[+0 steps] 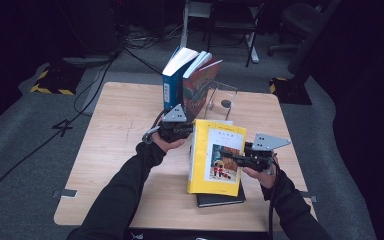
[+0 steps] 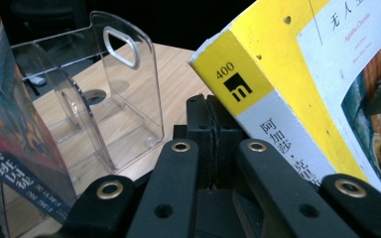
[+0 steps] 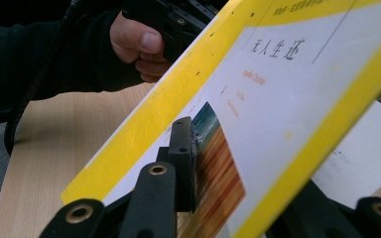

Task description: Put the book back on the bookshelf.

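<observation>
A yellow paperback (image 1: 215,157) is held up on edge above the table's front middle. My right gripper (image 1: 240,159) is shut on it from the right: one jaw lies on the front cover (image 3: 287,99), the other is hidden behind the book. My left gripper (image 1: 186,131) is at the book's spine side, its two jaws pressed together with nothing between them (image 2: 212,124). The yellow spine (image 2: 258,94) stands just to the right of those jaws. Whether the left jaws touch the book I cannot tell.
A dark book (image 1: 220,199) lies flat under the yellow one. At the back, a blue book (image 1: 174,82) and a colourful book (image 1: 200,87) lean upright beside a clear acrylic book stand (image 1: 222,100), also close in the left gripper view (image 2: 114,99). Bare wooden table (image 1: 115,140) lies to the left.
</observation>
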`<state>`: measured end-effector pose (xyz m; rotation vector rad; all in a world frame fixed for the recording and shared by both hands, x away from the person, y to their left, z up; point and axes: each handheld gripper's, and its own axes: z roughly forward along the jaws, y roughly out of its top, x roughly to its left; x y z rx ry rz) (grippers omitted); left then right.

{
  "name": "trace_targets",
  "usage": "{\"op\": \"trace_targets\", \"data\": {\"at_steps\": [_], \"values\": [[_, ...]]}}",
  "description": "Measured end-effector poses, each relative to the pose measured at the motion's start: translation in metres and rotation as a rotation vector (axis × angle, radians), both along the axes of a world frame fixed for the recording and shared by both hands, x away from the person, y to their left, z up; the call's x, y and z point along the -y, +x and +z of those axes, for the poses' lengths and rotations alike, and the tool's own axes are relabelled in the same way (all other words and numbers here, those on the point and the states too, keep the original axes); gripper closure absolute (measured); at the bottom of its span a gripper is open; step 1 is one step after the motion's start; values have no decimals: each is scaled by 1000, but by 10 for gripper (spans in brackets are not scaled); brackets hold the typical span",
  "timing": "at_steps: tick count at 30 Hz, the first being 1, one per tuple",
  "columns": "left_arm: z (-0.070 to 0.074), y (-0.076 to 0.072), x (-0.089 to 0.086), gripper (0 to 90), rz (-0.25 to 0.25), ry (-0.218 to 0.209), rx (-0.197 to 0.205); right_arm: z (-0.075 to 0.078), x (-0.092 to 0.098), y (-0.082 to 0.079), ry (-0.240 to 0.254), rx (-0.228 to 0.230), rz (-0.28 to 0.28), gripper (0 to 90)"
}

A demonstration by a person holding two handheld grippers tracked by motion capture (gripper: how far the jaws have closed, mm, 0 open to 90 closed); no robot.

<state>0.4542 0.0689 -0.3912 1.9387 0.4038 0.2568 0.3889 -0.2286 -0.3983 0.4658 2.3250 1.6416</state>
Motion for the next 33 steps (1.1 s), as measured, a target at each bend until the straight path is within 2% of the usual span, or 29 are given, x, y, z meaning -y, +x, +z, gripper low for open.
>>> {"op": "trace_targets", "data": {"at_steps": [7, 9, 14, 21, 24, 26, 28, 30, 33], "values": [[16, -4, 4, 897, -6, 19, 37, 7, 0, 0, -5, 24, 12, 805], [23, -5, 3, 896, -8, 30, 50, 9, -1, -2, 5, 55, -5, 826], [37, -9, 3, 896, -9, 33, 83, 15, -2, -3, 5, 99, -28, 848], [43, -17, 2, 875, -2, 46, 109, 19, -2, -9, -1, 144, -37, 856], [44, -23, 1, 861, -3, 33, 116, 18, -2, -18, 1, 170, -24, 859], [44, -30, 0, 851, -5, 6, 117, 18, -2, -23, -1, 189, -18, 860], [44, -34, 0, 851, -3, 3, 123, 18, -2, -25, 0, 195, -18, 861], [44, -38, -1, 816, -3, -7, 128, 17, 0, -33, 0, 213, -7, 862], [44, -47, -3, 790, 6, -28, 123, 16, 1, -37, 2, 212, 8, 863]]}}
